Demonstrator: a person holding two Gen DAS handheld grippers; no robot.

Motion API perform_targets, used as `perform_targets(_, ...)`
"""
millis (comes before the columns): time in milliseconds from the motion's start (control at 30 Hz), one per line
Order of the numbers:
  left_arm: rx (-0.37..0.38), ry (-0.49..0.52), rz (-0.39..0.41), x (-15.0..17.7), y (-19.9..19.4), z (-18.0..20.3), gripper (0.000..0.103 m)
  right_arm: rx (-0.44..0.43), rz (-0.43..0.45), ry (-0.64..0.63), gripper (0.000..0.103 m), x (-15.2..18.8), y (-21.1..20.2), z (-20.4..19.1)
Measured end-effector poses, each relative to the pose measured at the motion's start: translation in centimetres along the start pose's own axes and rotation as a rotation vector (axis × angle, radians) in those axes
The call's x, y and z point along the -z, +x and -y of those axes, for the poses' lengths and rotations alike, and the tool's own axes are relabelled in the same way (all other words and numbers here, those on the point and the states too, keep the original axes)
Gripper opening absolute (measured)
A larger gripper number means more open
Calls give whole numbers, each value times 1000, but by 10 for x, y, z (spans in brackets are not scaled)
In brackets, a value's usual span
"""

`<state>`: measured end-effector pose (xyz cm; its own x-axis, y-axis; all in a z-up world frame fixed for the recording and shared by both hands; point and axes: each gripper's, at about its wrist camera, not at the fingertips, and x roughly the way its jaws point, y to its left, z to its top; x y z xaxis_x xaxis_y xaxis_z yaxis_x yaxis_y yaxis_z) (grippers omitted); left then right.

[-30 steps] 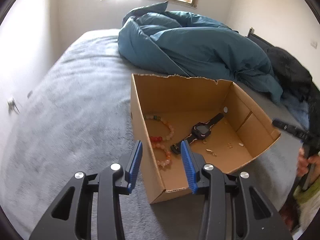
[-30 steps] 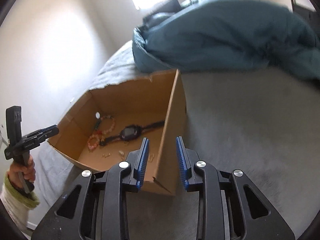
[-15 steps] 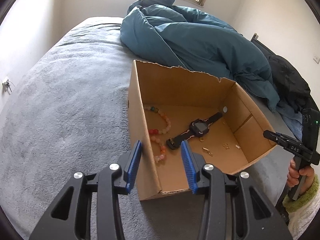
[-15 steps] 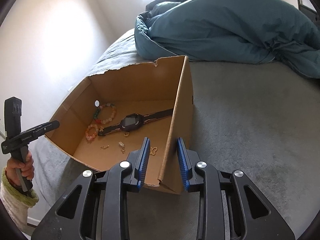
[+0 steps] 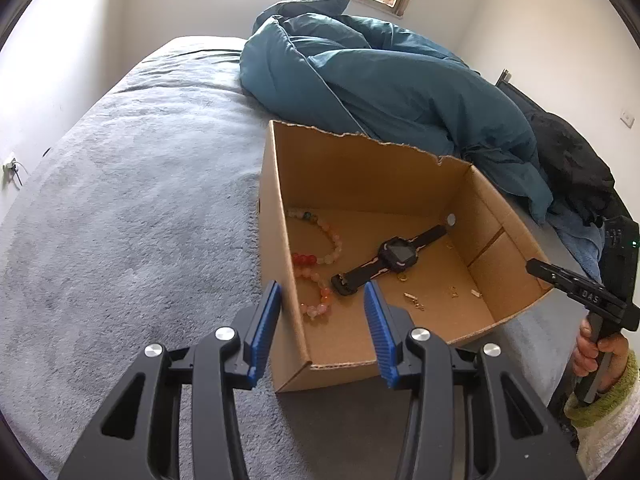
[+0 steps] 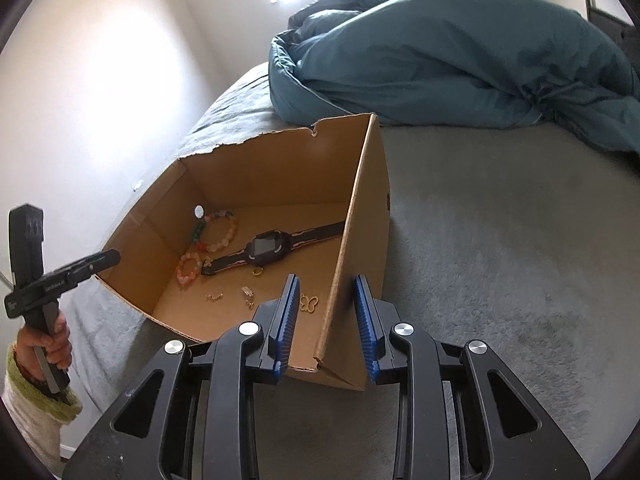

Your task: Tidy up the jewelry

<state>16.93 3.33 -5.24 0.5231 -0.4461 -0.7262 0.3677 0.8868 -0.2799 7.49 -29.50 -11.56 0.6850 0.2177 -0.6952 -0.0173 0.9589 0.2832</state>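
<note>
An open cardboard box (image 5: 360, 168) (image 6: 264, 168) sits on the grey bed. Inside lie a black watch (image 5: 394, 258) (image 6: 268, 248), pink and orange bead bracelets (image 5: 320, 256) (image 6: 218, 236), and small gold pieces (image 5: 414, 300) (image 6: 308, 303). My left gripper (image 5: 320, 332) is open and empty, its jaws astride the box's near left corner. My right gripper (image 6: 326, 328) is open and empty, its jaws astride the box's near right wall. Each gripper also shows in the other's view, the right one (image 5: 580, 296) and the left one (image 6: 60, 280), held in a hand.
A heaped teal duvet (image 5: 380, 80) (image 6: 460, 52) lies behind the box. Dark clothing (image 5: 568, 160) lies at the right of the bed. The grey bedcover (image 5: 140, 200) (image 6: 500, 240) stretches on both sides of the box. White walls stand close by.
Both grippers have risen and tilted down, so more of the box floor shows. Both jaws stay open.
</note>
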Motion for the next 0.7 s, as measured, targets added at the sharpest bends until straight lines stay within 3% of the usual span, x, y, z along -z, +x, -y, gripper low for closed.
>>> perform_targets(233,-4,-14,9,-3,0,4,42,4,-14,26,29,-8,8,4)
perform_targets(700,-60,-14,18,4,-12,0,42,-15,-61,51,29,11,-7,-7)
